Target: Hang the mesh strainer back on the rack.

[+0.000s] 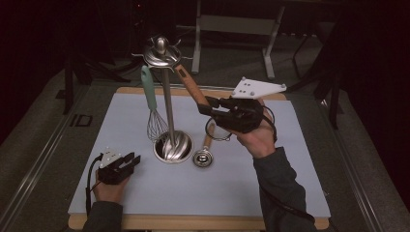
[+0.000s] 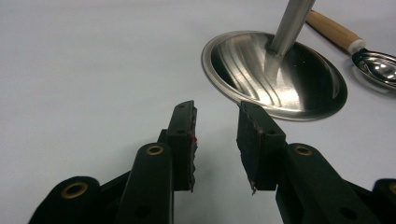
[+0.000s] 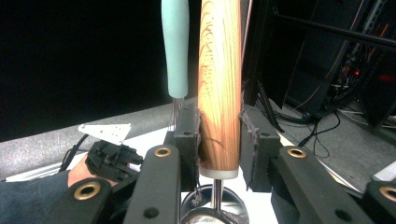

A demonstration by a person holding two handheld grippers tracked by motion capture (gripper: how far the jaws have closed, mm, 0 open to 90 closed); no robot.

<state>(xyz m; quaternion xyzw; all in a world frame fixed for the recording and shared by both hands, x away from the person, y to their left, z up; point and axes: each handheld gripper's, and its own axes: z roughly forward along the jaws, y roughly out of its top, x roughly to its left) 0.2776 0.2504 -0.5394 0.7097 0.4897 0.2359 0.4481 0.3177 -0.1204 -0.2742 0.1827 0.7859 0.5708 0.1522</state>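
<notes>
A steel utensil stand (image 1: 172,146) rises from a round base to a hooked top (image 1: 161,50). From that top hangs a whisk with a teal handle (image 1: 150,92). My right gripper (image 1: 207,105) is shut on a wooden-handled utensil (image 1: 190,84), held tilted with its upper end at the stand's top. In the right gripper view the pads press both sides of the wooden handle (image 3: 219,93), and the teal whisk handle (image 3: 175,46) is just behind it. My left gripper (image 1: 128,162) rests open on the mat left of the base, and its jaws (image 2: 217,112) hold nothing.
A second spoon (image 1: 203,157) with a wooden handle lies on the pale mat (image 1: 241,193) right of the stand's base (image 2: 275,74). The held utensil's round head (image 1: 218,130) hangs above the mat. Dark floor and table legs lie beyond the far edge.
</notes>
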